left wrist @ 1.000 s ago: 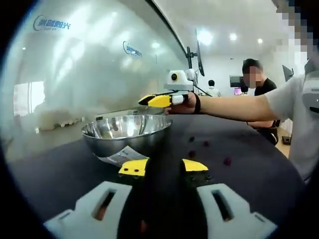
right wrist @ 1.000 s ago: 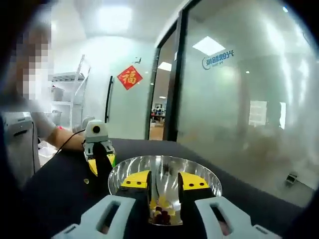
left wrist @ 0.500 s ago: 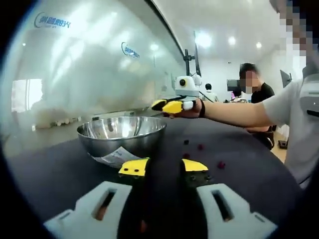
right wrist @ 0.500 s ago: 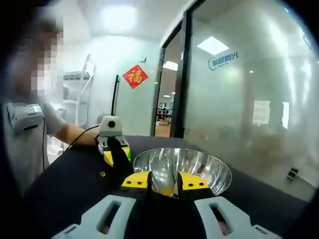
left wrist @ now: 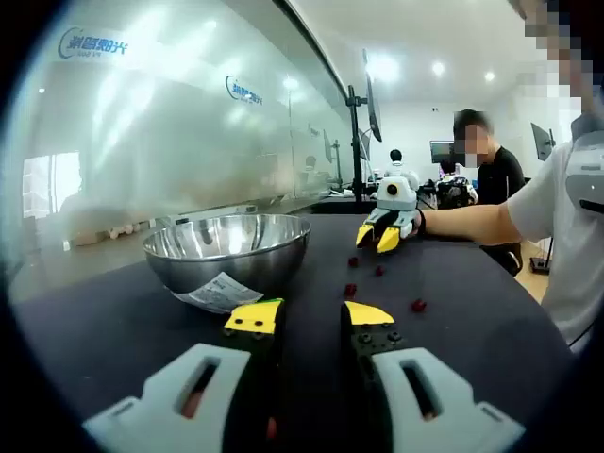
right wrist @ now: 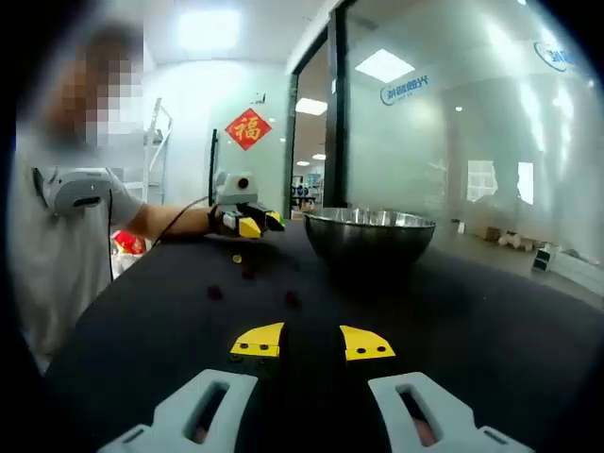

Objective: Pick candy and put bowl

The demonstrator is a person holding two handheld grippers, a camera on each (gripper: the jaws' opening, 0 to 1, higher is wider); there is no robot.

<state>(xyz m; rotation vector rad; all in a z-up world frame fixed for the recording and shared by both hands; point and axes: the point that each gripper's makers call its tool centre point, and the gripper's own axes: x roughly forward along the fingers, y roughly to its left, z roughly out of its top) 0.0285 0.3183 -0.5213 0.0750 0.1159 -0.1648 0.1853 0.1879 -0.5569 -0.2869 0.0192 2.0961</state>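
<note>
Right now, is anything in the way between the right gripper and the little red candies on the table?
Nothing visible is. In the left gripper view the right gripper hangs open just above the candies, with bare dark table around them. The bowl stands off to the side.

walls: frosted glass partition [left wrist: 179, 123] with blue logos, dark frames; white wall beyond
ceiling: white, recessed lights [left wrist: 438, 68] and a bright panel [right wrist: 206, 28]
door: red diamond decoration [right wrist: 247, 128] beside a dark doorway
furniture: black table [right wrist: 491, 311]; monitors on a pole [left wrist: 370, 94]; metal shelving [right wrist: 157, 151]
</note>
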